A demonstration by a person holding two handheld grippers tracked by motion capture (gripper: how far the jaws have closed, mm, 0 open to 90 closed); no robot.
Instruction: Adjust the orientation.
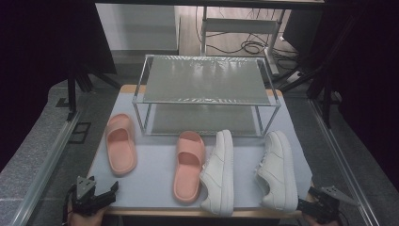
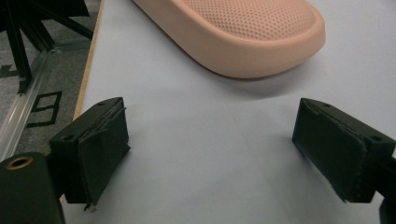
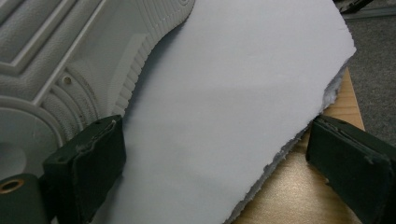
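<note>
Both grippers sit at the mat's near edge: left gripper (image 1: 112, 189) at the near-left corner, jaws spread wide, empty; right gripper (image 1: 305, 205) at the near-right corner, jaws likewise apart, holding nothing.

Metal rack (image 1: 205, 94): far end of mat (image 1: 155, 174).

White sneakers (image 1: 277, 170), two: right half of mat, one just beside the right gripper.

Pink slippers (image 1: 121, 143), two: left half of mat, one close ahead of the left gripper.
</note>
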